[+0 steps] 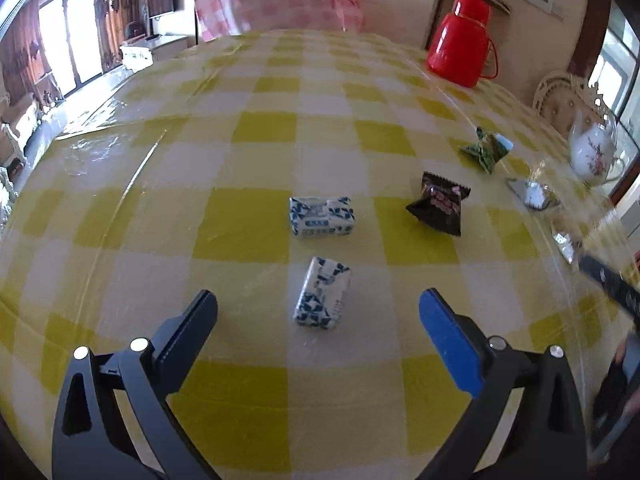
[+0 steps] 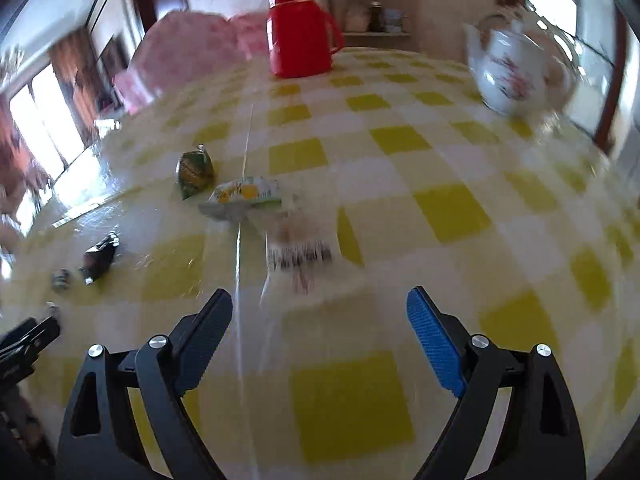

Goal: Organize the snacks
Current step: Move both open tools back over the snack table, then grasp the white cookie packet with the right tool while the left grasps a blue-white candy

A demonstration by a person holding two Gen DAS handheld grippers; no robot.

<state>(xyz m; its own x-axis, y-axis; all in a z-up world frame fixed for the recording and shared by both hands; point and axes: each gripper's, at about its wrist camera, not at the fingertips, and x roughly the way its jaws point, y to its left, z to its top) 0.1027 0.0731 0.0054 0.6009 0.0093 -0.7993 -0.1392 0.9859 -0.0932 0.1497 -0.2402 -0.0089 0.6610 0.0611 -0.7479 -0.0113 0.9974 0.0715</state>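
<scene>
My left gripper is open and empty, its fingers on either side of a blue-and-white wrapped snack lying on the yellow checked table. A second blue-and-white snack lies just beyond it. A black snack packet, a green packet and a silver packet lie to the right. My right gripper is open and empty above the table. Ahead of it lie a blurred white-and-red packet, a yellow-green packet, a green packet and a black packet.
A red thermos stands at the far right of the table; it also shows in the right wrist view. A white flowered teapot stands by the right edge, also seen in the right wrist view. A pink checked cloth lies beyond the far edge.
</scene>
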